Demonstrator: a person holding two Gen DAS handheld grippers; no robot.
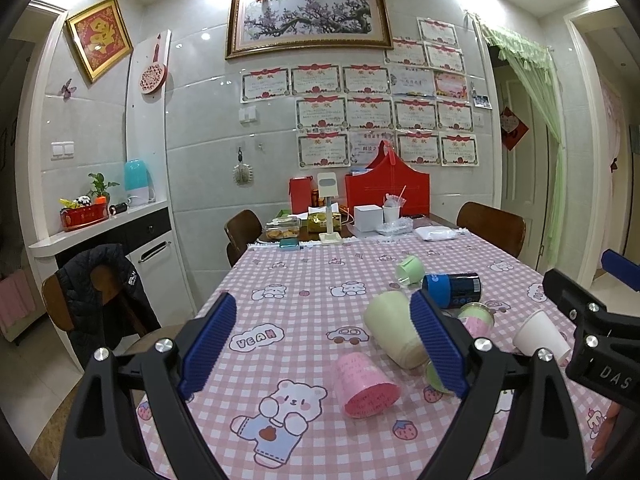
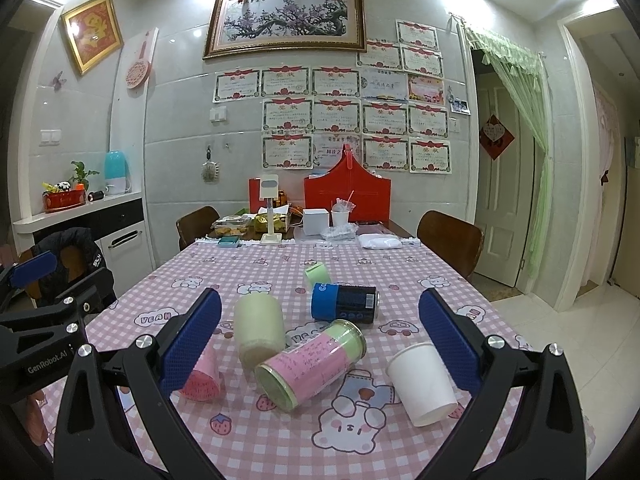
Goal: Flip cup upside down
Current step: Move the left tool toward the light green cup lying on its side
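Note:
Several cups lie on their sides on the pink checked tablecloth (image 1: 280, 280). In the left wrist view: a pink cup (image 1: 366, 386), a cream cup (image 1: 394, 328), a white paper cup (image 1: 540, 338), a small green cup (image 1: 410, 270) and a blue-black can (image 1: 454, 289). My left gripper (image 1: 324, 348) is open above the pink cup. In the right wrist view: a glass jar with pink and green labels (image 2: 310, 362), the white paper cup (image 2: 422, 384), the cream cup (image 2: 258, 330), the pink cup (image 2: 202, 378). My right gripper (image 2: 320, 344) is open above the jar.
Red boxes (image 1: 386, 194), a white box (image 1: 368, 218), a phone stand (image 1: 329, 216) and food packs crowd the table's far end. Wooden chairs (image 1: 494, 226) stand around the table; one at the left carries a black jacket (image 1: 102, 292). A counter (image 1: 100, 224) runs along the left wall.

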